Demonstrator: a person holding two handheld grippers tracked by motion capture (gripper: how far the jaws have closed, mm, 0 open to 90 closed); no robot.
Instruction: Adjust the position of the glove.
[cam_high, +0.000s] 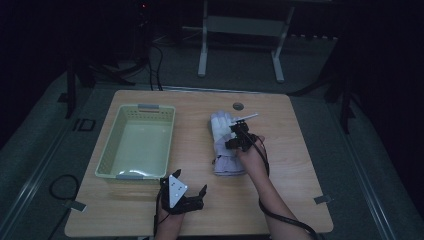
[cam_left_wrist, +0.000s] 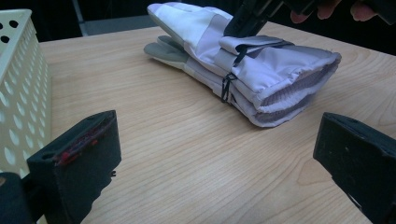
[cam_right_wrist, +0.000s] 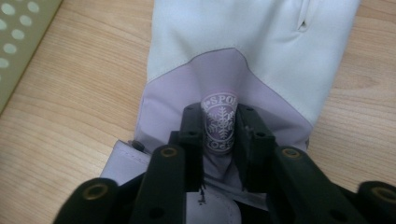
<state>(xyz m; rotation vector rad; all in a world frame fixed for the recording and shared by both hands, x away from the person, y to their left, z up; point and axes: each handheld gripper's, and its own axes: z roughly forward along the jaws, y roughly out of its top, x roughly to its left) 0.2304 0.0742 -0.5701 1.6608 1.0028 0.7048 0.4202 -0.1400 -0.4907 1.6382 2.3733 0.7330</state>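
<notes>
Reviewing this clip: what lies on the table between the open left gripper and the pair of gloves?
Nothing: in the left gripper view, bare wood of the table runs from the left gripper to the gloves. The high view shows the same bare stretch, with the basket off to one side.

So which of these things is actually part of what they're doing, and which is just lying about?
In use:
- gloves, a stacked white and lilac pair
- right gripper, fingers pinching a fold of the top glove at its snowflake badge
- basket, probably where the gloves go

Lying about:
- left gripper, open, idle near the table edge
- white frame on the floor behind the table
</notes>
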